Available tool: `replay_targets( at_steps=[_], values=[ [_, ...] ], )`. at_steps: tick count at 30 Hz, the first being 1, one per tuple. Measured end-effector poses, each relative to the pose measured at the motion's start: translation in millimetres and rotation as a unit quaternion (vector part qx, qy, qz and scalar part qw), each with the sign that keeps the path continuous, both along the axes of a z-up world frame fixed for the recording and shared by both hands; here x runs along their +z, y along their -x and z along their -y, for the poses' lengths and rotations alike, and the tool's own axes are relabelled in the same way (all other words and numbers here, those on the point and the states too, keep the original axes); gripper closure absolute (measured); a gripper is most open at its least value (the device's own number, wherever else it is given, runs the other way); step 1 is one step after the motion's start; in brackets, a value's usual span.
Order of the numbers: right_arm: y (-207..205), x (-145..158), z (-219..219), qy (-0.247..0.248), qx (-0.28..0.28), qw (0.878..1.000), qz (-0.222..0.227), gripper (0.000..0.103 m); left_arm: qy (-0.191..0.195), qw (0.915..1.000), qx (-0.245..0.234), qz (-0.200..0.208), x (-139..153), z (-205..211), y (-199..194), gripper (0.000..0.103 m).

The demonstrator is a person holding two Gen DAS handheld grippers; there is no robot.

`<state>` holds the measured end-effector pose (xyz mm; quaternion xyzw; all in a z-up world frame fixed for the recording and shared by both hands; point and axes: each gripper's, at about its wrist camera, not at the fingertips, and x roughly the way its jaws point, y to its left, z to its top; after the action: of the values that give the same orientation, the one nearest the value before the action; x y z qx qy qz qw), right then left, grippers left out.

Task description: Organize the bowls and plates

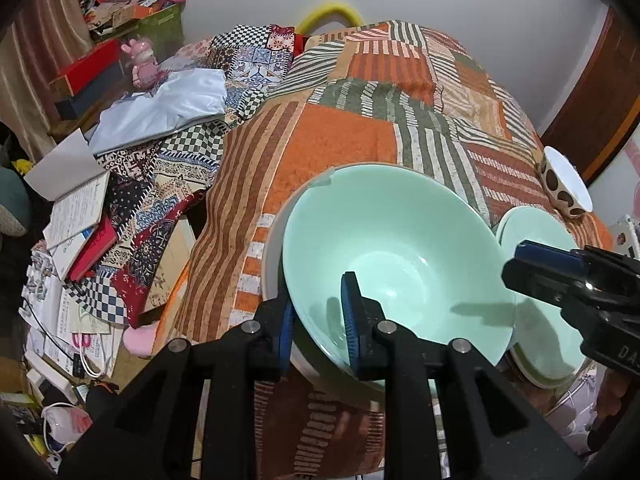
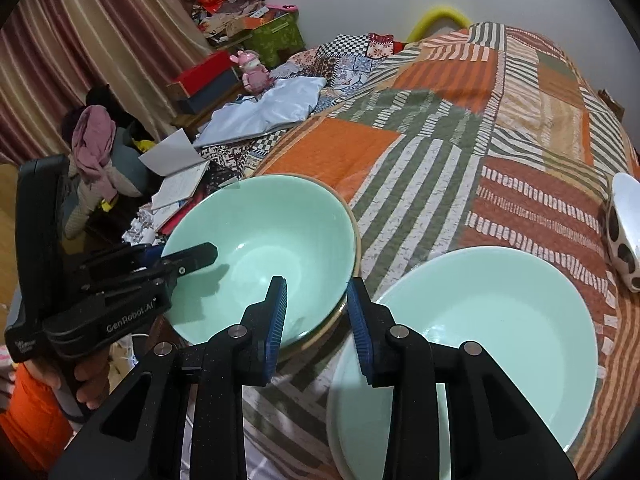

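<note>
A mint-green bowl sits nested in a cream bowl on the patchwork bedspread. My left gripper straddles the green bowl's near rim, one pad inside and one outside, with a gap still showing. My right gripper is open, one finger over the green bowl's right rim, the other outside it. A stack of mint-green plates lies to the right. A white bowl with brown spots lies on its side beyond.
The patchwork bedspread stretches to the far wall. Left of the bed lie books and papers, a silver bag, a pink figurine and boxes. A yellow foam ring sits at the bed's head.
</note>
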<state>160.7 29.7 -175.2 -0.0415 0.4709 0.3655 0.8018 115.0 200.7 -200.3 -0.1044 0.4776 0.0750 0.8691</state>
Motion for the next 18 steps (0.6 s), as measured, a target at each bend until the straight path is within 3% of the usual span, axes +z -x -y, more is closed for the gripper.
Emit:
replay_targets(
  at_steps=[7, 9, 11, 18],
  values=[
    [-5, 13, 21, -0.007, -0.010, 1.000, 0.018, 0.073, -0.031, 0.9994, -0.007, -0.010, 12, 8, -5, 0.080],
    [-7, 18, 29, -0.011, -0.014, 0.999, 0.026, 0.071, -0.042, 0.9991, -0.006, -0.002, 22, 10, -6, 0.074],
    [-10, 23, 40, -0.016, -0.024, 0.999, 0.032, 0.071, -0.047, 0.9988, -0.002, 0.008, 30, 10, -6, 0.062],
    [-25, 37, 84, -0.032, -0.068, 0.996, 0.051, 0.061, -0.066, 0.9950, -0.033, 0.067, 76, 43, -10, 0.048]
  ],
)
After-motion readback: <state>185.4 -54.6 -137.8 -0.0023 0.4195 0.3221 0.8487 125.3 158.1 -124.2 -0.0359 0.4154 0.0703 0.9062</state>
